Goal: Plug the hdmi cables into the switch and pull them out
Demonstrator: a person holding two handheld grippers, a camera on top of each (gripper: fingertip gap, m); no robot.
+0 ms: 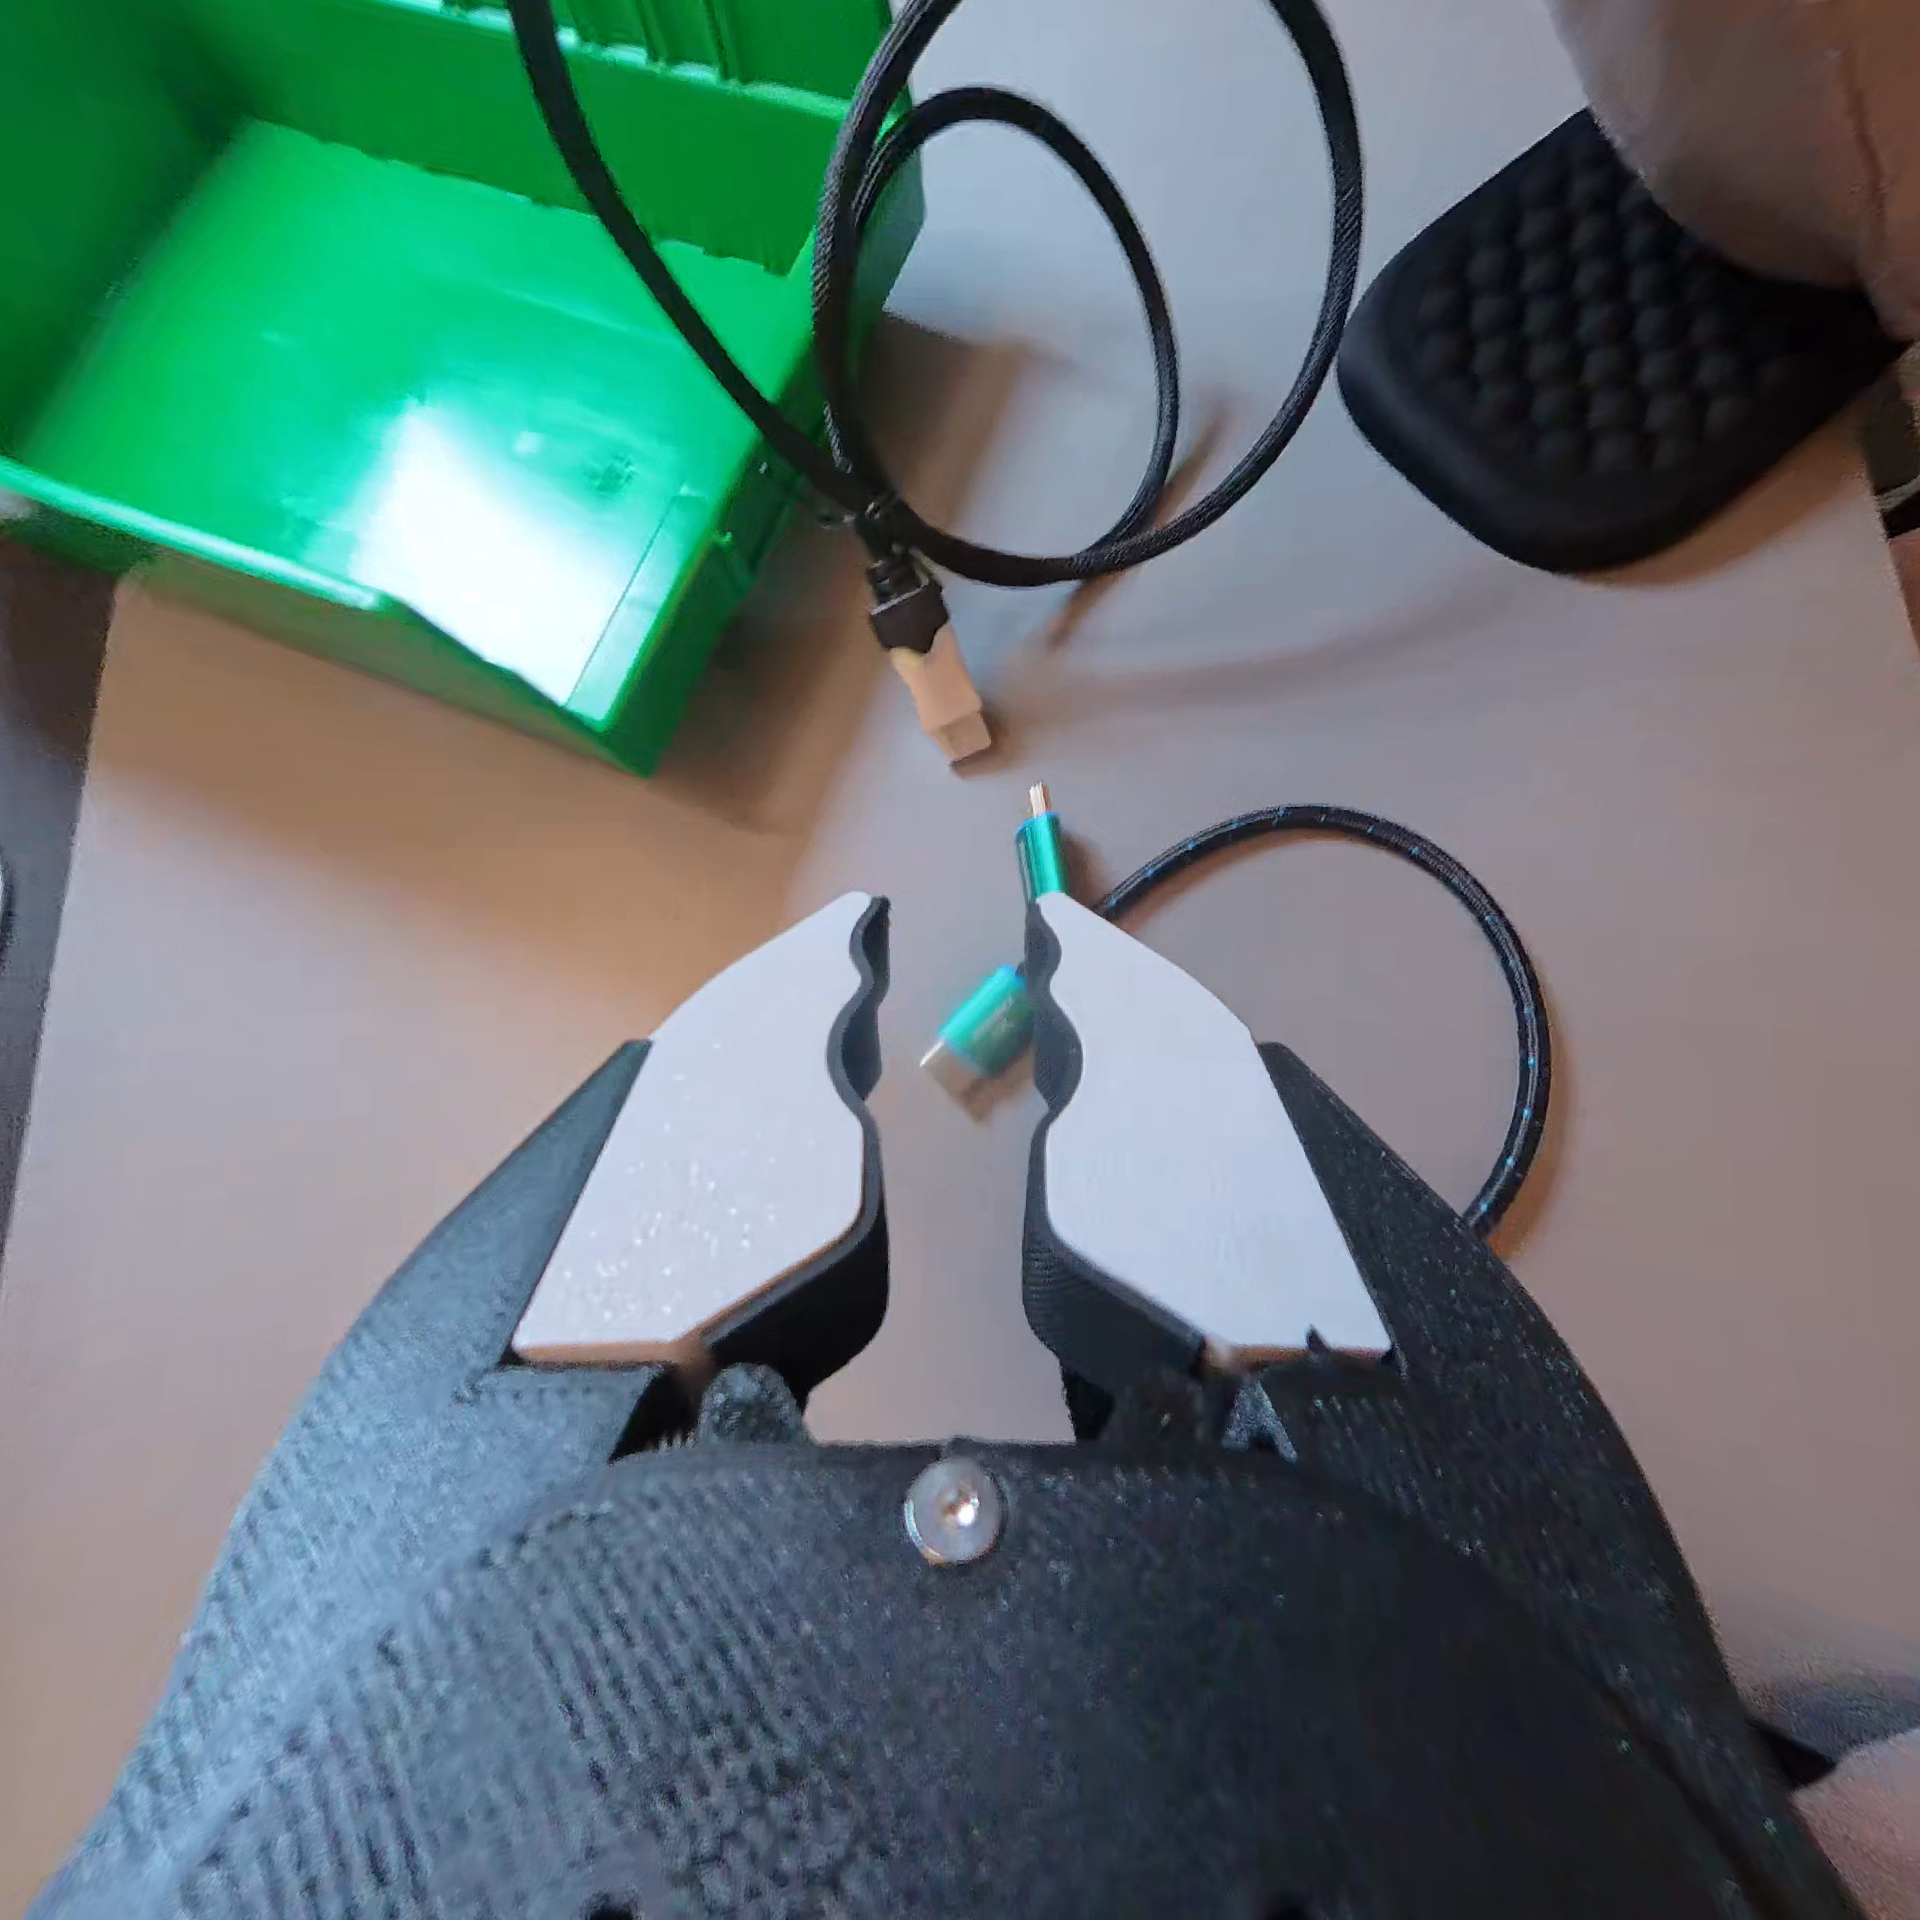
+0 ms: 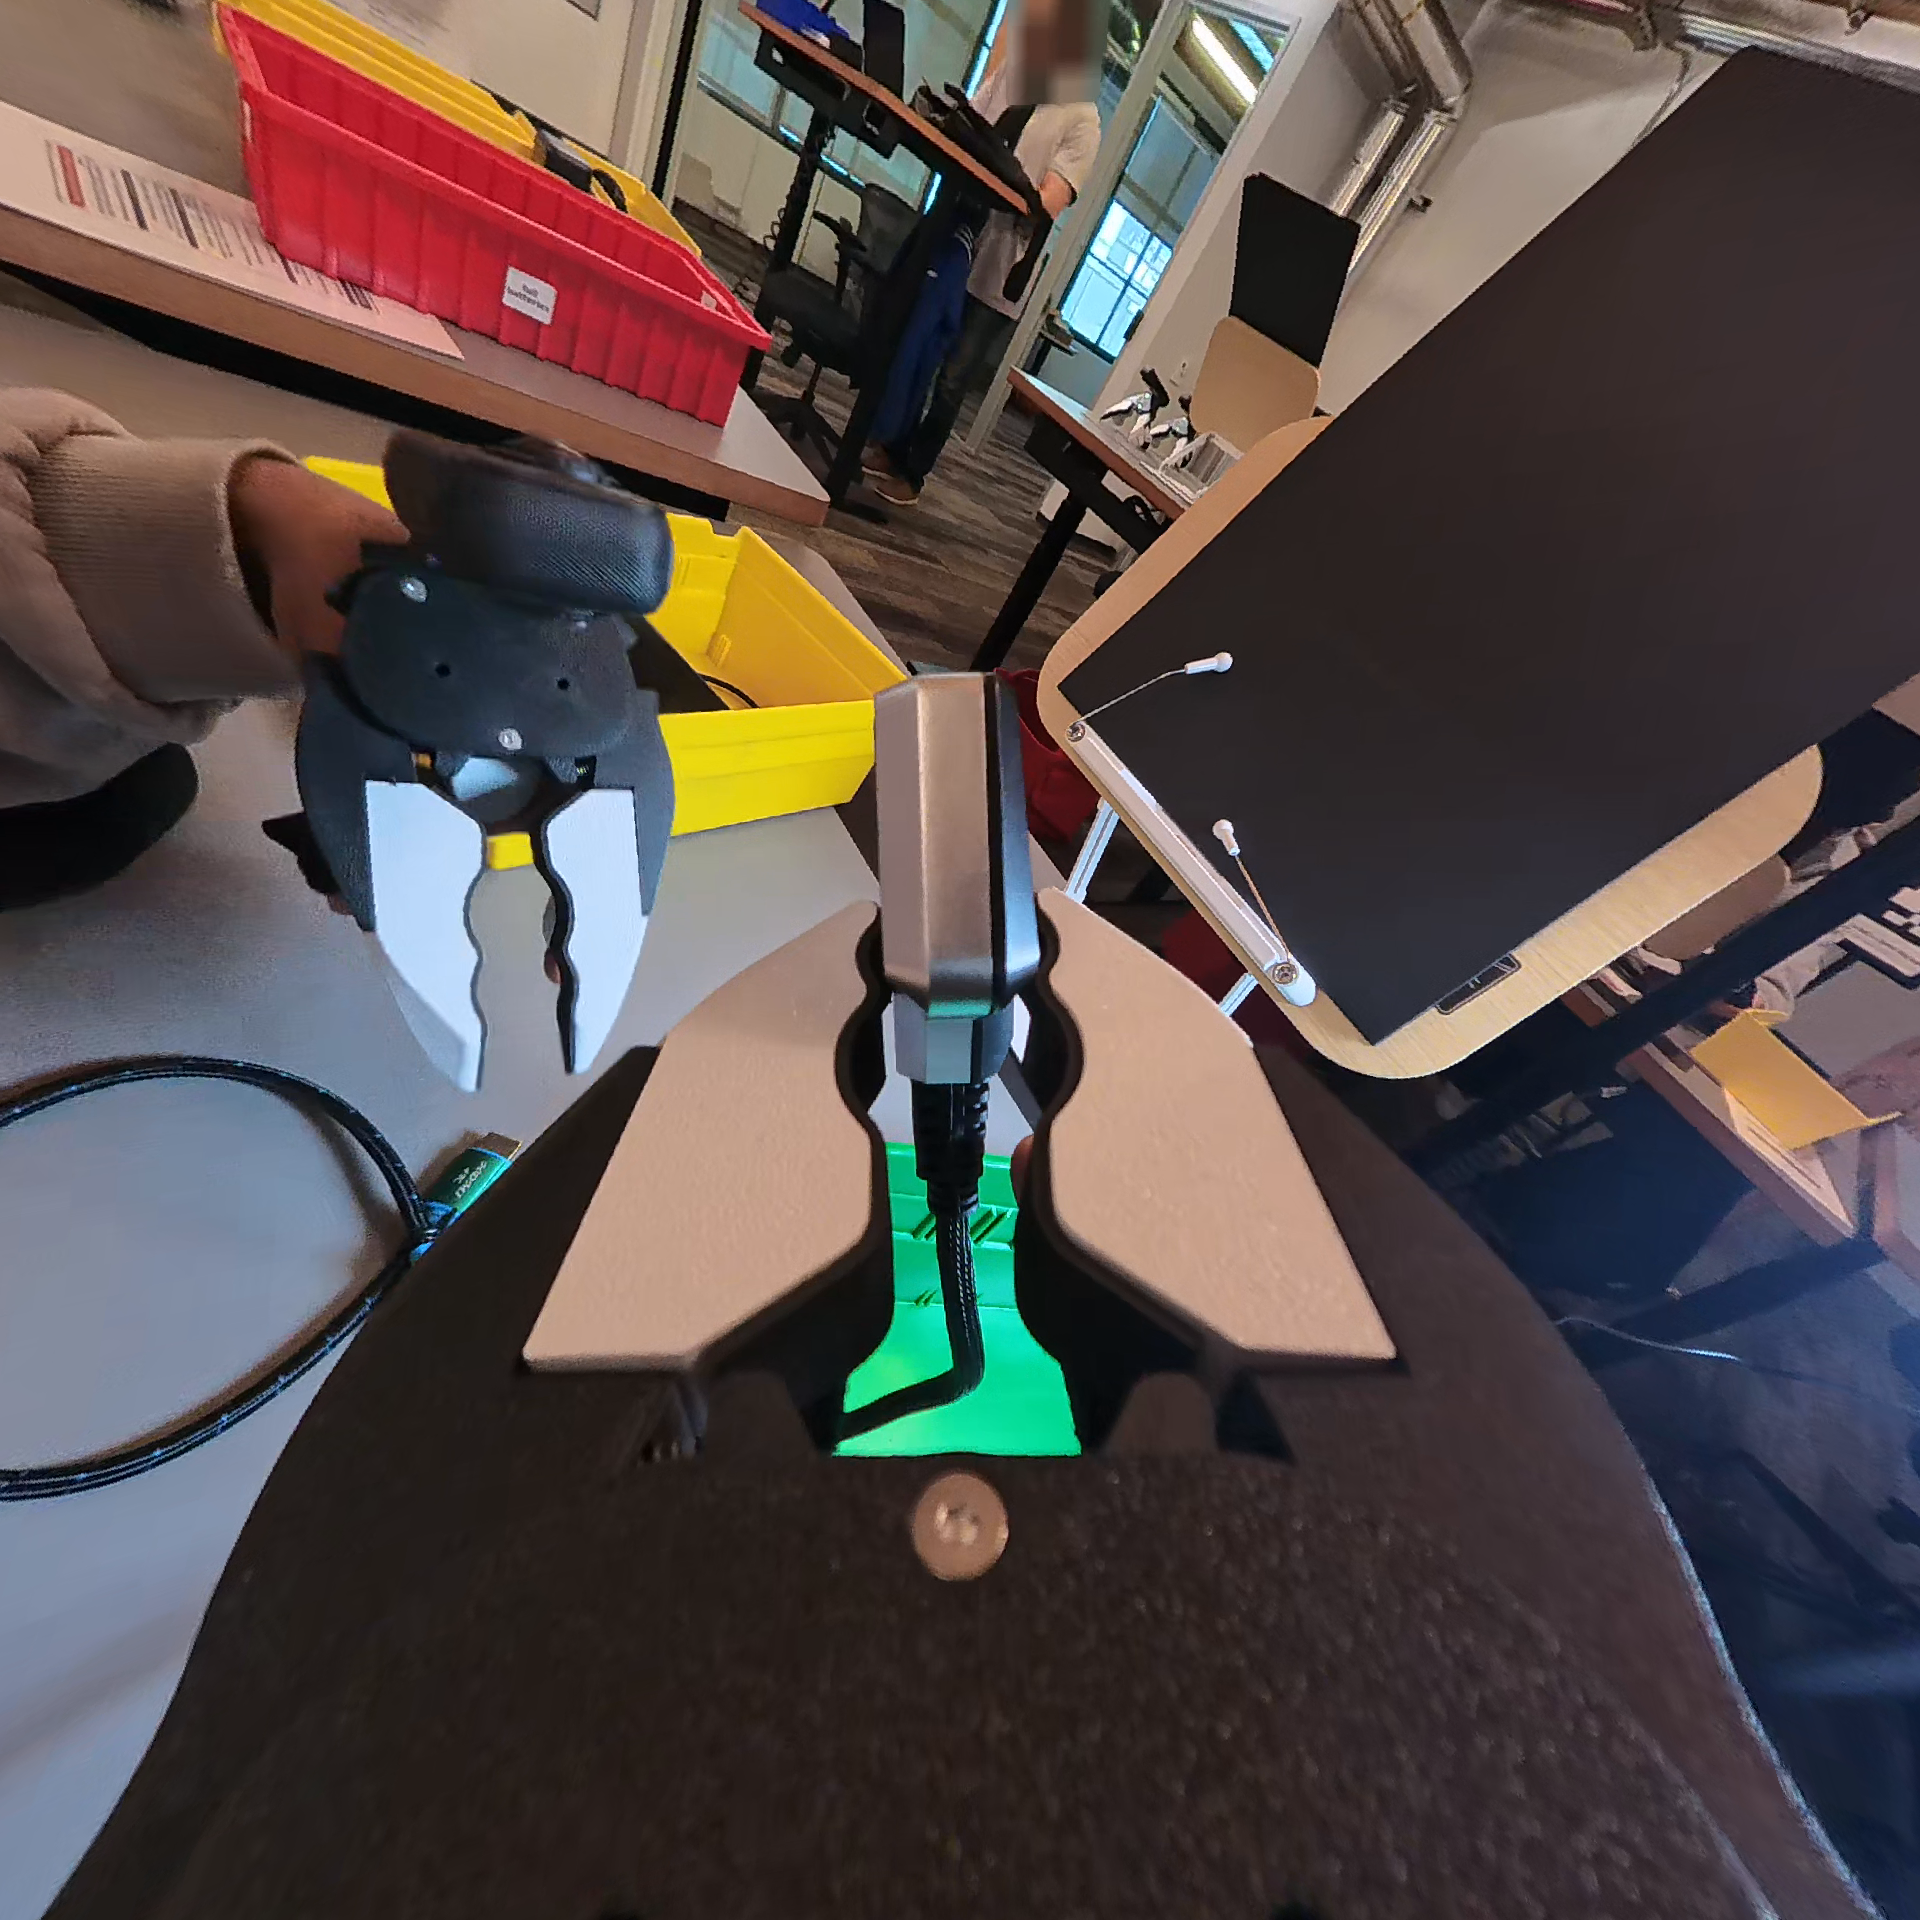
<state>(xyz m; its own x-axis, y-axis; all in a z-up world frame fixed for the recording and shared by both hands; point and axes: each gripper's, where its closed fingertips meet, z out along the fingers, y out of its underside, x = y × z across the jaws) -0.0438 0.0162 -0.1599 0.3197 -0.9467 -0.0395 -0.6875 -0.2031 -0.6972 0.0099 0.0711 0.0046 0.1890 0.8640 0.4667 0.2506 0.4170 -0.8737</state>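
Note:
My right gripper (image 2: 956, 914) is shut on the grey and black switch (image 2: 951, 831) and holds it upright in the air. A black braided lead (image 2: 961, 1278) hangs from its lower end. My left gripper (image 1: 956, 909) is open and empty, low over the table. One teal plug (image 1: 982, 1029) of a black-and-blue braided cable (image 1: 1522, 1029) lies on the table between its fingers. The other teal plug (image 1: 1042, 854) lies just past its right fingertip. The left gripper also shows in the right wrist view (image 2: 520, 1049), with a teal plug (image 2: 473, 1184) below it.
A green bin (image 1: 613, 707) stands at the upper left; it also shows under my right gripper (image 2: 956, 1403). A looped black cable (image 1: 1164, 343) with a beige plug (image 1: 945, 696) lies beside it. A black dimpled pad (image 1: 1579, 353) sits upper right. Yellow (image 2: 769, 727) and red (image 2: 468, 239) bins stand beyond. My right fingertips sit around 20 cm from my left ones.

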